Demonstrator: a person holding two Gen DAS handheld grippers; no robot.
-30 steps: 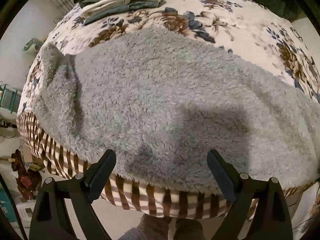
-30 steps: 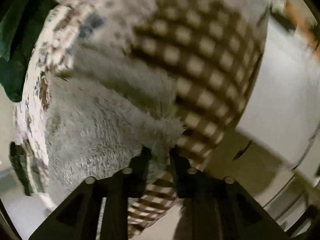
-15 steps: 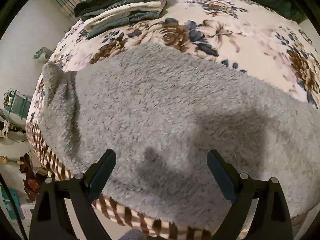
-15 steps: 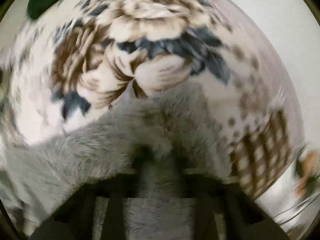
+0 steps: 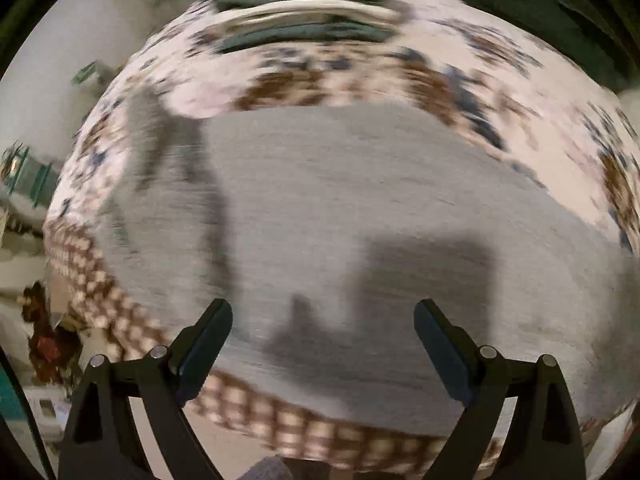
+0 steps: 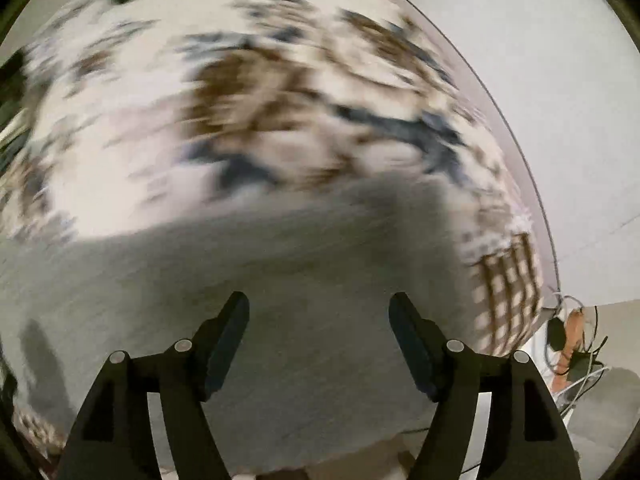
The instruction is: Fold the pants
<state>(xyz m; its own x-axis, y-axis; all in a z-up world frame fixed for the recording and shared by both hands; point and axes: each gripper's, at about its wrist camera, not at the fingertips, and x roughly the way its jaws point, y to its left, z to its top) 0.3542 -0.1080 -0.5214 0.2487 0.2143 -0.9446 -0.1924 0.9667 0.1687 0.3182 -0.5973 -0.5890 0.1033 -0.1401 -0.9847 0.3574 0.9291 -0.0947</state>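
Fluffy grey pants (image 5: pixel 340 208) lie spread flat across a floral bedspread (image 5: pixel 460 80), near the bed's front edge. My left gripper (image 5: pixel 323 332) is open and empty above the pants' near edge. In the right wrist view the same grey pants (image 6: pixel 240 288) fill the lower half of the picture. My right gripper (image 6: pixel 319 336) is open and empty just above them. Both views are motion-blurred.
A stack of folded clothes (image 5: pixel 300 12) lies at the far side of the bed. A brown checked bed skirt (image 5: pixel 132 316) hangs along the front edge and shows at the right corner (image 6: pixel 508 280). Cables and clutter (image 6: pixel 572 340) lie on the floor at right.
My right gripper has opened and let go of the pants' edge, which now lies flat on the bed. My left gripper has stayed open and shifted slightly over the pants.
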